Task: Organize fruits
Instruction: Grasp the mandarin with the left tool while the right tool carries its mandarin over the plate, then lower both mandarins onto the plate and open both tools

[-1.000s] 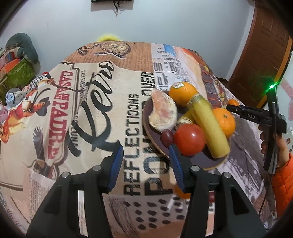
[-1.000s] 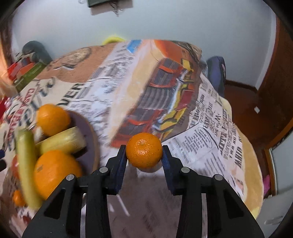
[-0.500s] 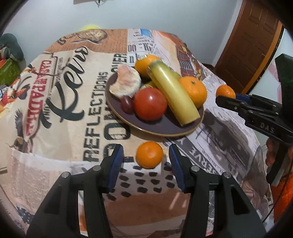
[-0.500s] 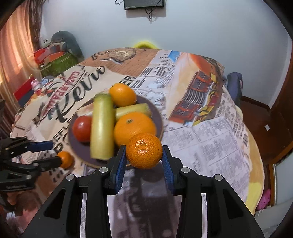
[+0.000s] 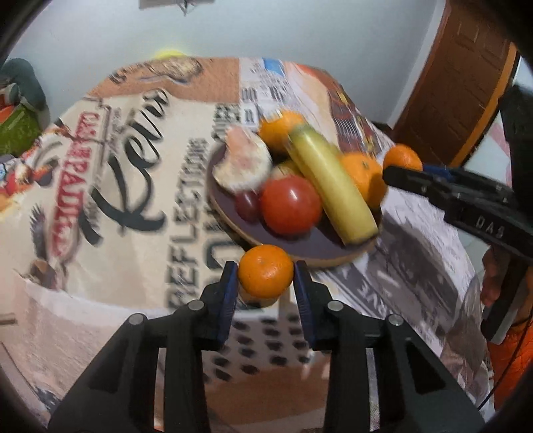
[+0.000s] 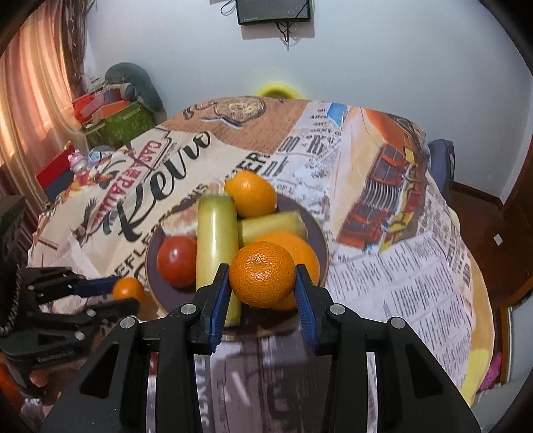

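Basically both grippers are loaded: left gripper (image 5: 265, 278) clamps a mandarin (image 5: 265, 270) just short of the plate's (image 5: 333, 258) near rim; right gripper (image 6: 262, 285) clamps another mandarin (image 6: 262, 273) over the near edge, closer to release, judging by position.

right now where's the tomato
On the plate near its front-left edge, the tomato sits between the grape and the banana in the left wrist view.

A printed newspaper-style cloth (image 6: 399, 266) was spread over the desk; a black device (image 6: 273, 11) was mounted on the pale wall, pink curtains (image 6: 30, 83) hung at left.
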### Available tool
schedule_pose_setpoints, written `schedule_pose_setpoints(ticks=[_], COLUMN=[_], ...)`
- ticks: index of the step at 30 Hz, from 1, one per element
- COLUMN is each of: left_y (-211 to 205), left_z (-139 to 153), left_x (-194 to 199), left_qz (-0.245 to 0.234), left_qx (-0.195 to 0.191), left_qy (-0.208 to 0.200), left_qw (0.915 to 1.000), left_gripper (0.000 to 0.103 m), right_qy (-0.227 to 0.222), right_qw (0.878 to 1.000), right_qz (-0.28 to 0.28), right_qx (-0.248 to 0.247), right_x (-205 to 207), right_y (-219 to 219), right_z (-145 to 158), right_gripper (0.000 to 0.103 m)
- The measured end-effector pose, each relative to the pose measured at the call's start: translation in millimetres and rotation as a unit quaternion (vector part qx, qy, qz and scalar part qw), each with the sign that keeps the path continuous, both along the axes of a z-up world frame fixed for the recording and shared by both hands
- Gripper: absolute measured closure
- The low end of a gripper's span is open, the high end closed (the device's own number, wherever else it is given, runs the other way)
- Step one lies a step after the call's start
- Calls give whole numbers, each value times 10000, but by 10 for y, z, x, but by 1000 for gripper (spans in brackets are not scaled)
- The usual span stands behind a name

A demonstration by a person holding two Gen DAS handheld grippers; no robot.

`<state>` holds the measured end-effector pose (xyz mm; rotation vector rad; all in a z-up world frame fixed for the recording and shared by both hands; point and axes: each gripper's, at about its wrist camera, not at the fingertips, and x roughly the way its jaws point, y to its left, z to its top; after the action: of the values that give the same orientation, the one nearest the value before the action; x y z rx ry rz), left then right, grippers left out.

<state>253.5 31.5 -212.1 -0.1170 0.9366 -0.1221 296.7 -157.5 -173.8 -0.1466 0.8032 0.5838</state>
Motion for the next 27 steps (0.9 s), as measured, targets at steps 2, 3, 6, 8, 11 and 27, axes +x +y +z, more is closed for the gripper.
schedule_pose_setpoints(ticks=[2,3,6,8,11,27], left_y=[81,118,215,251,252,93], left_z=[99,150,258,270,230,-28], left_x=[67,112,286,421,621,909], left_qz=[95,155,305,352,316,150], left_qx=[13,17,-30,-116,-317,-369], left_qy=[-136,-206,-355,-349,-239,26], left_qw=[9999,9997,9989,9987,9987,9992], left_gripper=[69,69,69,69,69,69], right_qy=[-34,-49,-33,-6,59,232], right_qw=[10000,10000,9999,9998,9997,9997], right_qz=[1,-6,-18,-41,-66,109], right_qx=[38,56,152,220,239,29], right_x=[55,85,199,278,395,498], right_y=[40,61,124,166,236,262], right_z=[21,31,42,40,8,-169], right_gripper=[68,68,68,68,68,66])
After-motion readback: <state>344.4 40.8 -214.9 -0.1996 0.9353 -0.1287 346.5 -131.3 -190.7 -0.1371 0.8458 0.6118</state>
